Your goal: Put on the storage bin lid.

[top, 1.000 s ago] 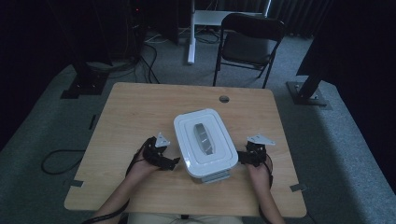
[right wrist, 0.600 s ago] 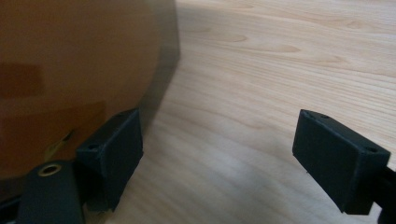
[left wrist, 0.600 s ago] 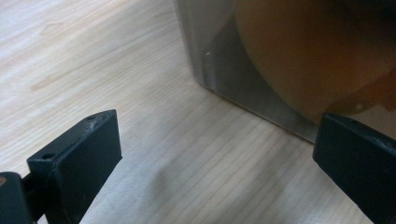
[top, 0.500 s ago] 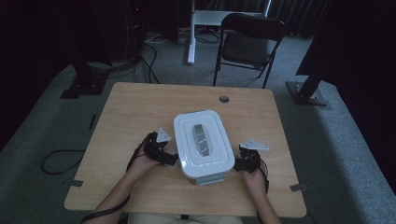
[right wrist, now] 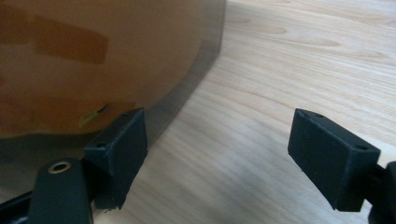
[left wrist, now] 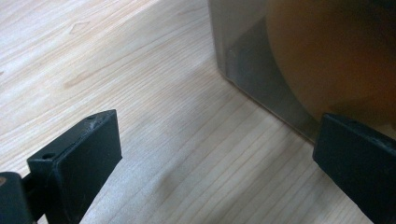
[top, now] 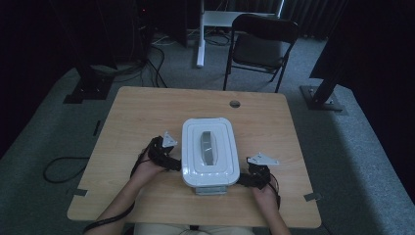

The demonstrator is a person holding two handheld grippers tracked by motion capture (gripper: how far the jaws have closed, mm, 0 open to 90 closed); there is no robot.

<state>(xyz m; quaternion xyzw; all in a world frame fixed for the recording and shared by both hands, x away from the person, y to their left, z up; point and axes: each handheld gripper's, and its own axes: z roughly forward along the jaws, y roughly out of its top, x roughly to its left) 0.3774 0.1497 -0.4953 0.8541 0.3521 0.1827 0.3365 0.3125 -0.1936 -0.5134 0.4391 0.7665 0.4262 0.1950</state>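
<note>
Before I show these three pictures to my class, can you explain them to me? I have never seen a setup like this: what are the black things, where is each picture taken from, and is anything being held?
A person sits at a wooden table and holds a hand tool in each hand. Each tool is a gripper with two black jaws.

The high view is taken from a fixed camera above the table. It shows the left gripper and the right gripper on either side of a white lidded container with a grey handle on its lid.

The other two pictures come from small cameras riding on the grippers, looking along the jaws. In the left gripper view, the see-through wall of the container is close, with something orange-brown inside. The right gripper view shows the same wall from the other side.

Both pairs of jaws stand apart over bare wood. The right jaws have just been closing a little, with nothing between them. Nothing is held.
</note>
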